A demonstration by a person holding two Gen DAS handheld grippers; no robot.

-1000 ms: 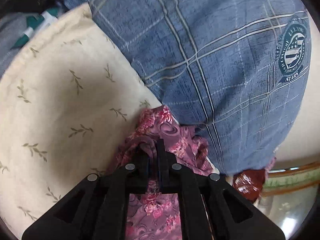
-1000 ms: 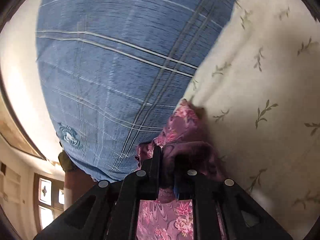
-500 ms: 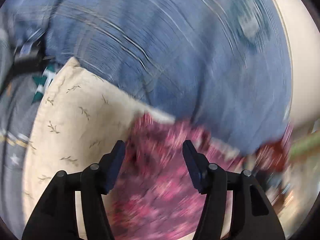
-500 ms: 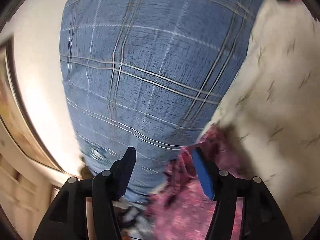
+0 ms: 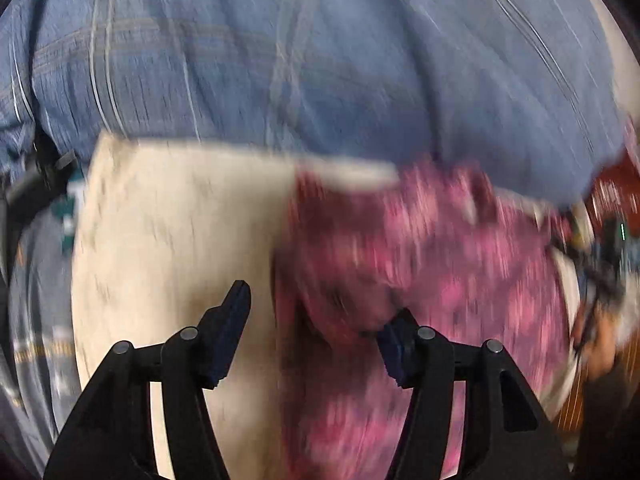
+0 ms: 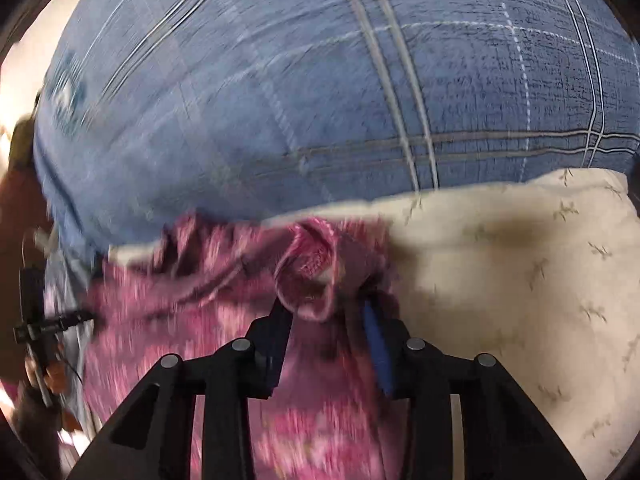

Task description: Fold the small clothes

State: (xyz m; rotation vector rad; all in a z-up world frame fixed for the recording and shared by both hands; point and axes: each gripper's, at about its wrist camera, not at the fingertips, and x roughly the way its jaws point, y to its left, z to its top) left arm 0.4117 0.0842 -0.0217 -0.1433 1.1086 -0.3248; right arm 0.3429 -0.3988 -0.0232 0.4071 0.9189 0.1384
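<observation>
Now both fingers (image 5: 316,312) straddle the pink floral garment (image 6: 224,312).

garment (image 6: 224,308) on pillow (image 6: 520,272), blanket (image 6: 320,100) behind both

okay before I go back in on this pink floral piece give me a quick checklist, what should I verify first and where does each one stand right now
1. Left gripper free of cloth: ok, its jaws stand apart after just opening, nothing pinched.
2. Right gripper state: not ok, its jaws have just been closing; a bunched loop of the pink floral garment lies between them, no clear pinch.
3. Garment lying flat: not ok, it is rumpled near the edge of the blue plaid fabric.
4. Garment resting on the cream leaf-print cloth: ok.
5. Fold line and corners located: cannot tell, both views are motion-blurred.
</observation>
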